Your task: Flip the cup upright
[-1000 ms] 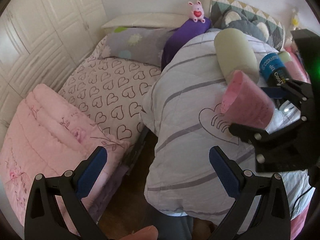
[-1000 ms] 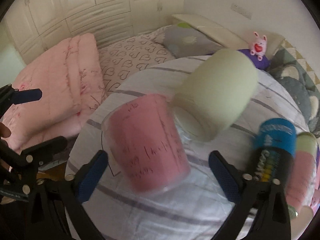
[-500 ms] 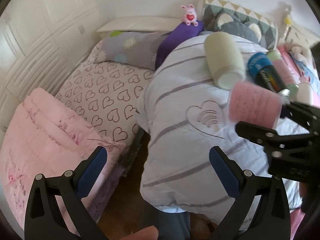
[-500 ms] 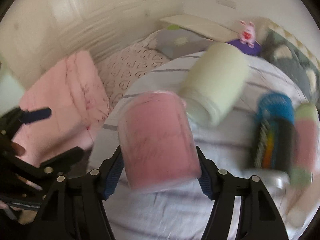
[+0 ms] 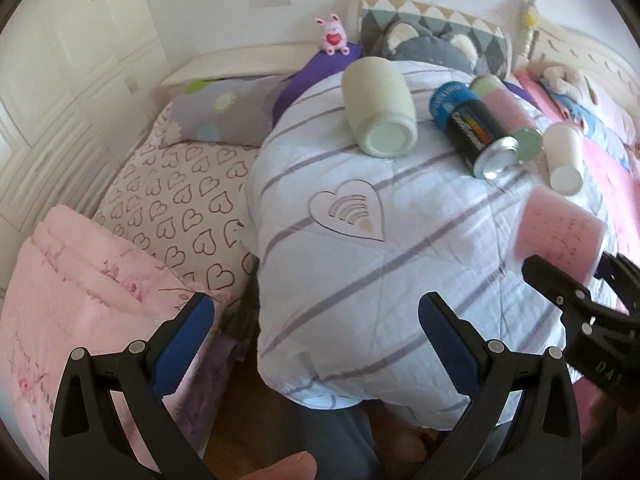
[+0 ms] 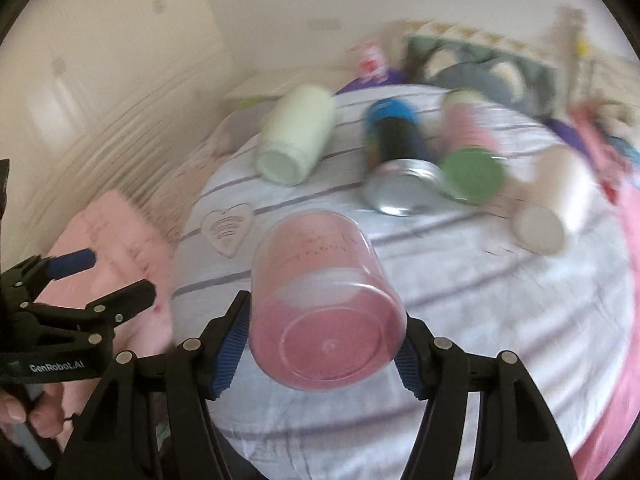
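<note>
My right gripper point(image 6: 322, 344) is shut on a pink translucent cup point(image 6: 324, 300) and holds it above the striped quilt point(image 6: 480, 300), tilted, its base towards the camera and its mouth pointing away. In the left wrist view the cup point(image 5: 560, 240) shows at the right edge, held by the right gripper point(image 5: 576, 280). My left gripper point(image 5: 316, 344) is open and empty, hanging over the bed's near edge; it also shows at the left of the right wrist view point(image 6: 100, 280).
On the quilt point(image 5: 360, 280) lie a pale green cup point(image 5: 378, 108), a black and blue can point(image 5: 472, 128), a pink tube with a green cap point(image 5: 508, 116) and a white cup point(image 5: 564, 156). A folded pink blanket point(image 5: 80, 300) lies at the left.
My right gripper closed on the pink cup, lifted it and tipped it so its base faces the camera. It has moved right, away from the pale green cup. The left gripper stays open.
</note>
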